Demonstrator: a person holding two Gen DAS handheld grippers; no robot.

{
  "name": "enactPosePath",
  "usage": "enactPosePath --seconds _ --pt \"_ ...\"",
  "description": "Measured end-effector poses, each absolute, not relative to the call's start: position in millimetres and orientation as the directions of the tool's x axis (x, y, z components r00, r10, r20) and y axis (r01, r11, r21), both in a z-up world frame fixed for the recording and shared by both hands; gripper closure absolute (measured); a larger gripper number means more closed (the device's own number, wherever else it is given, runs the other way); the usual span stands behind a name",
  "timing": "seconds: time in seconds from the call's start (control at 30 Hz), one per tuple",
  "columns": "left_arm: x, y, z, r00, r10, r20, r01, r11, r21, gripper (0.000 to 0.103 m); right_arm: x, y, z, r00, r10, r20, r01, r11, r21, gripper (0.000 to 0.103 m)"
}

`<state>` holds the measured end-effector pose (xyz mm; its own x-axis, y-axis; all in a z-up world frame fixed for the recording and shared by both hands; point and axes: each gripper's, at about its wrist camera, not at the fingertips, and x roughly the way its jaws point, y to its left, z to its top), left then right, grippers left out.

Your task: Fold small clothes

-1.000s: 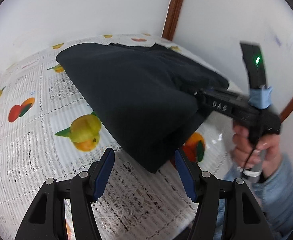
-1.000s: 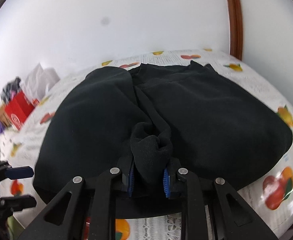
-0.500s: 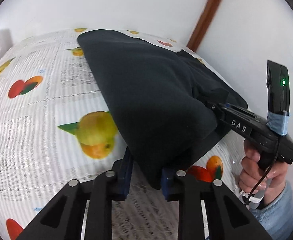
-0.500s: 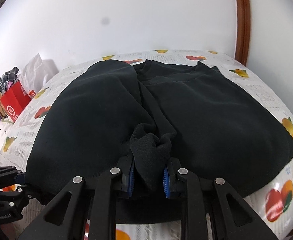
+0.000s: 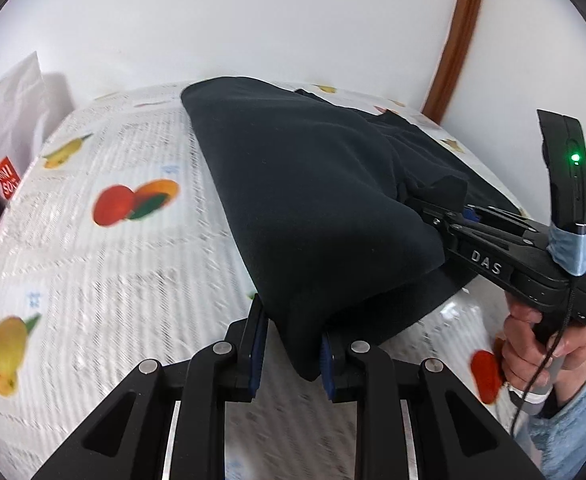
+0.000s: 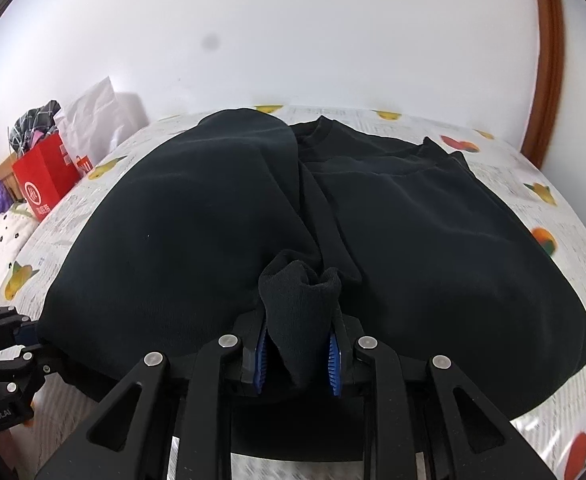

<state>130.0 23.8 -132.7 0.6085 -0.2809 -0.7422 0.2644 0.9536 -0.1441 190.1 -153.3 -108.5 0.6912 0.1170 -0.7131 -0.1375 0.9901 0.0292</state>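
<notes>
Left wrist view, nearest first: your left hand-held gripper point(image 5: 289, 354) is clenched on a corner of the black garment point(image 5: 313, 208), the blue pads pressing the cloth from both sides — those jaws have just been closing, and the fabric is now pinched between them. From that corner the garment runs away across the desk point(image 5: 105, 280), which wears a white cloth printed with fruit. To the right your right hand point(image 5: 533, 344), in a light blue sleeve point(image 5: 573, 432), grips the handle of the other tool. Right wrist view: your right hand-held gripper point(image 6: 299, 354) is grasping a bunched ribbed cuff of the same garment, the folds standing up between the blue pads; its jaws have just eased slightly wider, yet the cuff is held. Beyond it the garment lies spread over the desk, one side doubled over the middle, neckline at the far edge. Farther left sits a red bag point(image 6: 47, 178) — behind it, a white wall point(image 6: 293, 40).
</notes>
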Motion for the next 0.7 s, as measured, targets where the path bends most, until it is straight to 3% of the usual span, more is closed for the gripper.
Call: enactPosePath --seconds 0.57,0.7 --pt "158 18 -140 0.635 -0.203 -0.746 0.219 0.972 -0.078 0.074 197 -113 -110 0.711 -0.032 -0.703 -0.135 0.974 -0.182 0.077" --pt "160 23 -143 0.637 -0.170 -0.752 0.183 0.981 -0.067 0.060 199 -116 -110 0.707 -0.016 -0.707 -0.136 0.978 -0.158 0.076"
